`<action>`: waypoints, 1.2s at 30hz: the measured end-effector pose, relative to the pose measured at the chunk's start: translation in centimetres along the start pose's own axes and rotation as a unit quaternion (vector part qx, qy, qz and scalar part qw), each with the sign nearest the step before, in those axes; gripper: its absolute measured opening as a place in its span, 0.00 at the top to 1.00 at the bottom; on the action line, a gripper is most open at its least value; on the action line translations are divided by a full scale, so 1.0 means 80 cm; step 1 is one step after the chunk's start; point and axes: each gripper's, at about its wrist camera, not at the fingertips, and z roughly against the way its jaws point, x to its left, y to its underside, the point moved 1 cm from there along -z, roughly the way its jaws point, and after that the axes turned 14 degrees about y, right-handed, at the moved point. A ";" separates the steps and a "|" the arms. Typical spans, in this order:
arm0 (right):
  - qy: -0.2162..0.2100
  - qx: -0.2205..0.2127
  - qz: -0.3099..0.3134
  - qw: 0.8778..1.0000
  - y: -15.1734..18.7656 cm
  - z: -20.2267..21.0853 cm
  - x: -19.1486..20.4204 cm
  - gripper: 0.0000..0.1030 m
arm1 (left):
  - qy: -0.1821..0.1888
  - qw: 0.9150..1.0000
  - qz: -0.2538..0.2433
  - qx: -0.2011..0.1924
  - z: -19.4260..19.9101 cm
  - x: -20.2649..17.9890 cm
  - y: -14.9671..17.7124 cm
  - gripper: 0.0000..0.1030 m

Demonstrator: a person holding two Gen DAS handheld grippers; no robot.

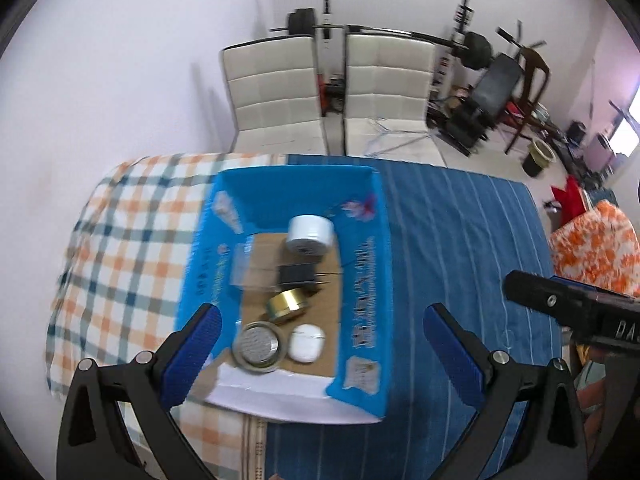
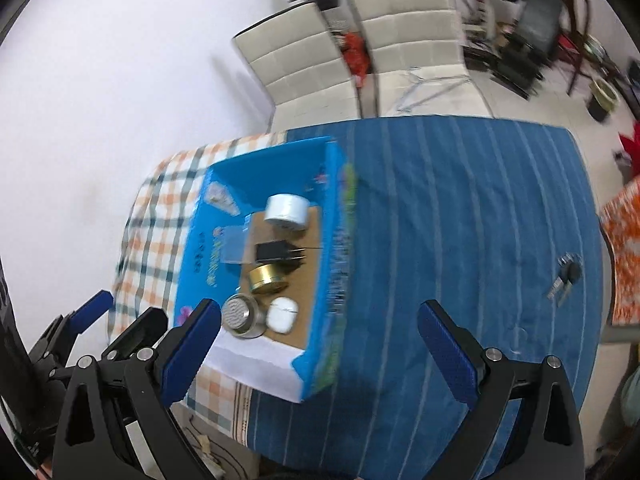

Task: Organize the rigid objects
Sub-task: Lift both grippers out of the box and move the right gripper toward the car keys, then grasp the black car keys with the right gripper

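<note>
A blue open box (image 1: 362,276) (image 2: 340,248) stands on the table. Inside lie a white tape roll (image 1: 310,234) (image 2: 286,212), a black adapter (image 1: 296,274) (image 2: 276,252), a gold tin (image 1: 286,304) (image 2: 266,276), a steel strainer cup (image 1: 258,346) (image 2: 240,314), a white earbud case (image 1: 306,342) (image 2: 282,314) and a clear plastic case (image 1: 246,266). A bunch of keys (image 2: 566,278) lies on the blue cloth at right. My left gripper (image 1: 322,344) is open and empty above the box. My right gripper (image 2: 320,340) is open and empty above the box's right edge.
The table carries a blue striped cloth (image 1: 460,240) (image 2: 460,220) and a checked cloth (image 1: 132,248) (image 2: 156,216). Two white chairs (image 1: 276,92) (image 2: 304,68) stand behind it. Gym gear (image 1: 484,80) fills the back right. An orange patterned fabric (image 1: 592,248) lies at right.
</note>
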 end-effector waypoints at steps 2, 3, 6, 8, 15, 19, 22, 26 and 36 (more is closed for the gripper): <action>0.007 0.008 -0.031 0.999 0.000 -0.008 -0.039 0.02 | 0.005 1.000 -0.008 0.014 -0.024 -0.019 -0.003 0.00; 0.011 0.012 -0.044 0.999 0.001 -0.013 -0.056 0.02 | 0.007 1.000 -0.008 0.015 -0.032 -0.026 -0.003 0.00; 0.038 0.029 -0.087 0.995 0.002 -0.037 -0.121 0.02 | 0.024 0.999 -0.011 0.034 -0.070 -0.055 -0.006 0.00; 0.058 0.042 -0.118 0.990 0.005 -0.057 -0.168 0.02 | 0.029 0.998 -0.021 0.044 -0.097 -0.077 -0.010 0.00; 0.101 0.080 -0.217 0.967 0.007 -0.133 -0.301 0.03 | 0.042 0.996 -0.044 0.062 -0.187 -0.147 -0.021 0.00; 0.119 0.097 -0.242 0.958 0.003 -0.178 -0.353 0.03 | 0.048 0.994 -0.053 0.083 -0.237 -0.181 -0.023 0.00; 0.139 0.110 -0.241 0.954 -0.004 -0.210 -0.382 0.11 | 0.051 0.993 -0.056 0.094 -0.265 -0.200 -0.023 0.00; 0.161 0.130 -0.240 0.949 -0.009 -0.245 -0.408 0.20 | 0.062 0.990 -0.056 0.112 -0.296 -0.220 -0.022 0.00; 0.189 0.144 -0.239 0.942 -0.003 -0.281 -0.433 0.35 | 0.075 0.987 -0.057 0.133 -0.324 -0.238 -0.015 0.00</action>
